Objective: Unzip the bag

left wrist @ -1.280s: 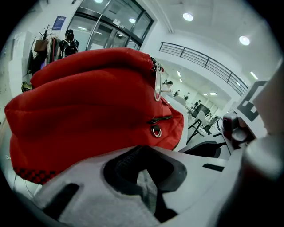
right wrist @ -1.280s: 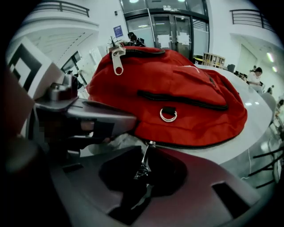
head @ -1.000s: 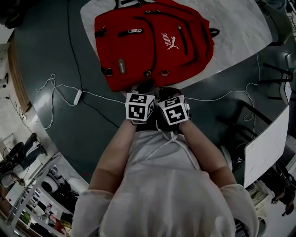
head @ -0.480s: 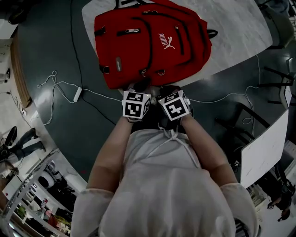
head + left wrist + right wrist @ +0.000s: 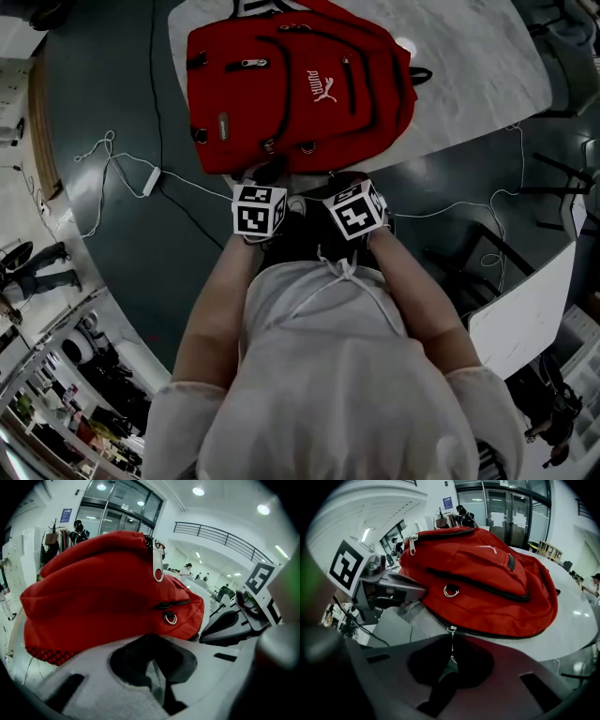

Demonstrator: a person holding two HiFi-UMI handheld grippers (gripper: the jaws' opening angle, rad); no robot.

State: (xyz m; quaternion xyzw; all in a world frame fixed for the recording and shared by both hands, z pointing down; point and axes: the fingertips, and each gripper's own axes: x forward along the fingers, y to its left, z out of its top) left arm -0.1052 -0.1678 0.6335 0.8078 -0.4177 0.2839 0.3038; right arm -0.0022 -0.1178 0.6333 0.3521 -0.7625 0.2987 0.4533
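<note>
A red backpack (image 5: pixel 291 84) lies flat on the white table (image 5: pixel 469 84). Both grippers are at its near bottom edge. My right gripper (image 5: pixel 330 180) is shut on the thin zipper pull (image 5: pixel 451 641), which hangs from the black zipper along the bag's lower seam and runs down between the dark pads (image 5: pixel 426 665). My left gripper (image 5: pixel 272 174) is beside it, shut just short of the red fabric (image 5: pixel 103 597); I see nothing clearly between its pads (image 5: pixel 136 663). A silver pull (image 5: pixel 158 564) hangs from an upper pocket.
A white cable and power strip (image 5: pixel 150 178) lie on the dark floor to the left. A dark chair frame (image 5: pixel 487 253) and a white board (image 5: pixel 525 309) stand at the right. The right gripper's body (image 5: pixel 234 625) sits close beside the left one.
The two marker cubes, touching a second ago, have drawn slightly apart, the left one shifting left. The bag sits a little higher and further left in the head view.
</note>
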